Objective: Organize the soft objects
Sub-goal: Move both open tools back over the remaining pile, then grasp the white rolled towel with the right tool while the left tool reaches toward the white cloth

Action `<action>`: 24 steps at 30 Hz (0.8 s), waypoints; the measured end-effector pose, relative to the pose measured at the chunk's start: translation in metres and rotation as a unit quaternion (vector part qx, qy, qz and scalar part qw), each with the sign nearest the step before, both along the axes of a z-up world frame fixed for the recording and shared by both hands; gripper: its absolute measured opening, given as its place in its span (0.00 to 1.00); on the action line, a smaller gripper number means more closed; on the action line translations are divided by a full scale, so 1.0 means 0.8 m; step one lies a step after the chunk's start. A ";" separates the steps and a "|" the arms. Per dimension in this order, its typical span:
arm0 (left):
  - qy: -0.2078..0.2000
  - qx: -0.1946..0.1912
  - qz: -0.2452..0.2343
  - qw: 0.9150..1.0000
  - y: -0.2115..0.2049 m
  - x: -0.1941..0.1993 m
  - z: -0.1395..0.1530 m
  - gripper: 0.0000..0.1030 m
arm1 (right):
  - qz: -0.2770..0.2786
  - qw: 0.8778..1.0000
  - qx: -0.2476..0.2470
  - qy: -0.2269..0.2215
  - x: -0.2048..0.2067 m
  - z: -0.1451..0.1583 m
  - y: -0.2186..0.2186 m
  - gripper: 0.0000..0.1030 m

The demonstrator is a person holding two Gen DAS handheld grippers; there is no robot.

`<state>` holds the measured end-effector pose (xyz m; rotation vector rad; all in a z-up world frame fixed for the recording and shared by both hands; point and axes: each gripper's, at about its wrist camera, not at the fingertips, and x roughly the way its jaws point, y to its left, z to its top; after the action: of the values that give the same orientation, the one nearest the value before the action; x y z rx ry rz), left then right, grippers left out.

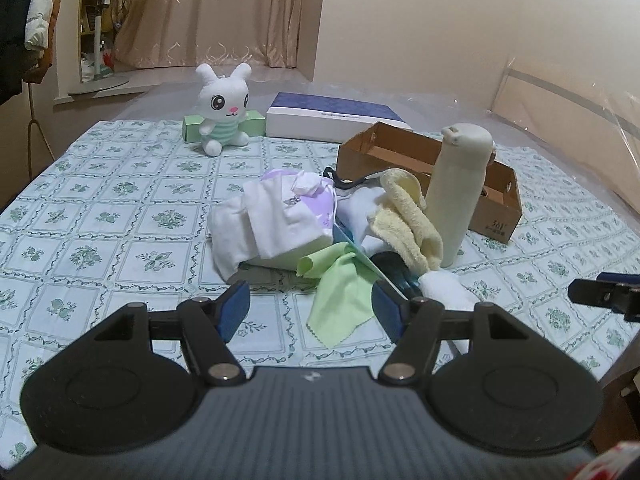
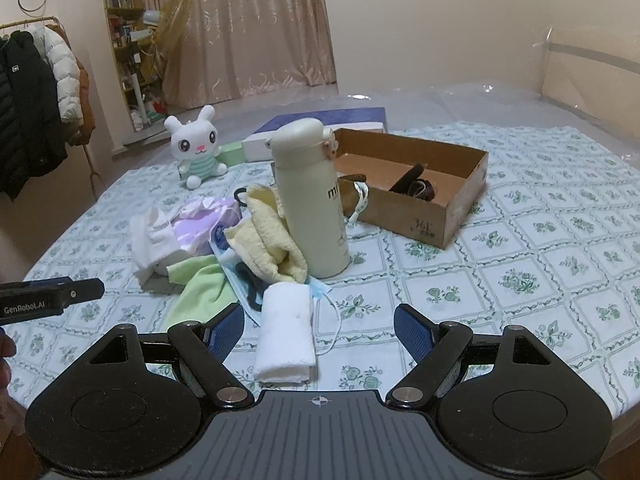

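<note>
Bed sheet (image 2: 520, 280) | rolled white towel (image 2: 286, 332) just ahead of right hand-held gripper (image 2: 320, 332) | jaws wide, empty

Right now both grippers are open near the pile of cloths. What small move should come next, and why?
Probably ease the right gripper forward and down over the folded white towel. The towel lies nearest, between its open jaws, apart from the pile, so it should lift without disturbing the tall cream bottle.

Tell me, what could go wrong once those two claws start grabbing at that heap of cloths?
The tall cream bottle stands upright against the yellow towel; tugging the towel might topple it. The face mask lies partly under the folded white towel, so lifting one could drag the other. Both the left gripper and right gripper are open and empty.
</note>
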<state>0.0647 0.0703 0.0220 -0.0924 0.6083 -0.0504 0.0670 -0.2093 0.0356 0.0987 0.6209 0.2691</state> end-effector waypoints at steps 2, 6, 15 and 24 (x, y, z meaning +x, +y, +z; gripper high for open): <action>-0.002 0.001 0.002 1.000 0.001 -0.001 0.001 0.62 | 0.000 1.000 -0.001 -0.004 -0.002 0.002 0.001 0.79; -0.004 0.001 0.003 1.000 0.002 -0.005 0.004 0.62 | 0.000 1.000 -0.002 -0.004 -0.003 0.003 0.003 0.79; 0.001 0.004 0.001 1.000 0.002 -0.005 0.000 0.62 | 0.005 1.000 -0.004 0.003 -0.001 -0.001 0.010 0.79; 0.006 0.005 0.002 1.000 0.004 0.002 -0.006 0.62 | 0.011 1.000 -0.008 0.011 0.007 -0.010 0.016 0.79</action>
<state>0.0659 0.0739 0.0175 -0.0847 0.6201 -0.0431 0.0725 -0.1965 0.0276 0.0804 0.6464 0.2845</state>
